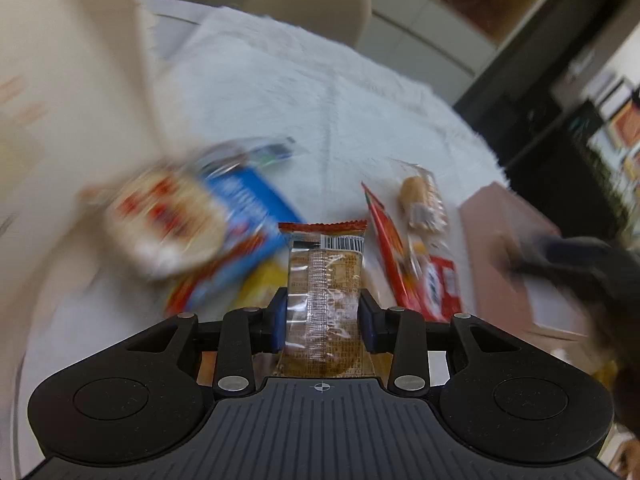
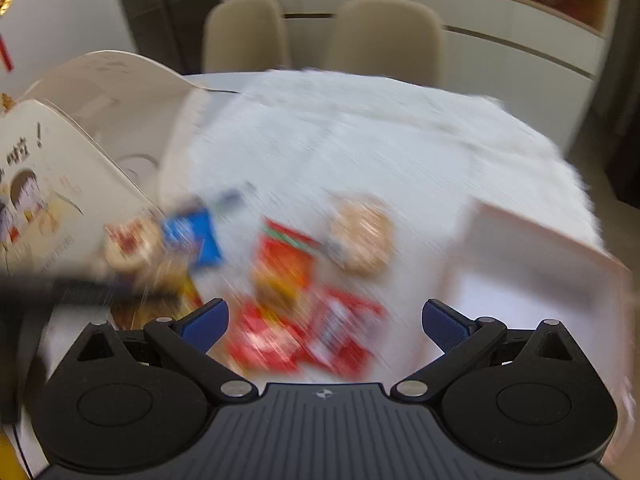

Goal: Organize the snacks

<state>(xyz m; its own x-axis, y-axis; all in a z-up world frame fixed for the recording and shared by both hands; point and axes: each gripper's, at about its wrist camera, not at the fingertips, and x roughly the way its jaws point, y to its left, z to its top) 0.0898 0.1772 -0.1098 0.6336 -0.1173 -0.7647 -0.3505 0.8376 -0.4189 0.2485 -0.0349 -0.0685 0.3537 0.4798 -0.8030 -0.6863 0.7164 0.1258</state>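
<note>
The left gripper (image 1: 323,316) has its jaws pinching a clear-wrapped brown biscuit packet with a red top edge (image 1: 324,284), held above the bench covered in white fluffy cloth (image 1: 320,92). The right gripper (image 2: 325,322) has its jaws spread wide with nothing between them. Loose on the cloth lie a blurred round cracker packet (image 1: 164,224), a blue packet (image 1: 248,204), red packets (image 1: 404,264) and a clear-wrapped bun (image 1: 420,204). One pink cardboard box (image 1: 516,256) stands at right; one cream illustrated box (image 2: 52,200) at left. Two beige chairs (image 2: 384,36) stand behind the bench.
</note>
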